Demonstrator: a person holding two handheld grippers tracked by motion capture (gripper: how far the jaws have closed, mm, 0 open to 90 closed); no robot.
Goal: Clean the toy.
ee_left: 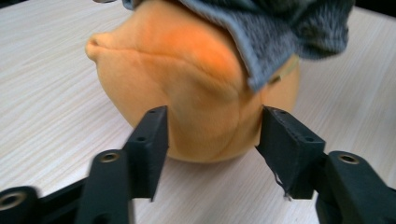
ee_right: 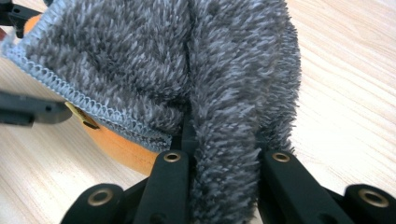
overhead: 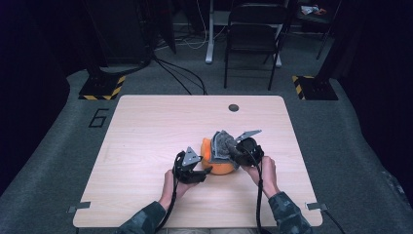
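A soft orange rounded thing (overhead: 220, 168) lies on the wooden table (overhead: 160, 126), near the front middle. A fluffy grey cloth (overhead: 223, 145) with a stitched edge is draped over its top. My left gripper (overhead: 203, 173) comes at the orange thing (ee_left: 196, 84) from its left; the jaws stand open on either side of its lower part, at its sides without pressing in. My right gripper (overhead: 236, 151) is on the right, shut on a bunched fold of the grey cloth (ee_right: 154, 60), which hangs between its fingers (ee_right: 170, 186). The orange body (ee_right: 126, 151) peeks out under the cloth's edge.
A small dark round hole (overhead: 234, 107) sits near the table's far edge. Beyond the table stand a black chair (overhead: 253, 29) and two stand bases with yellow-black stripes (overhead: 102, 87) (overhead: 311, 87). Cables run over the grey floor.
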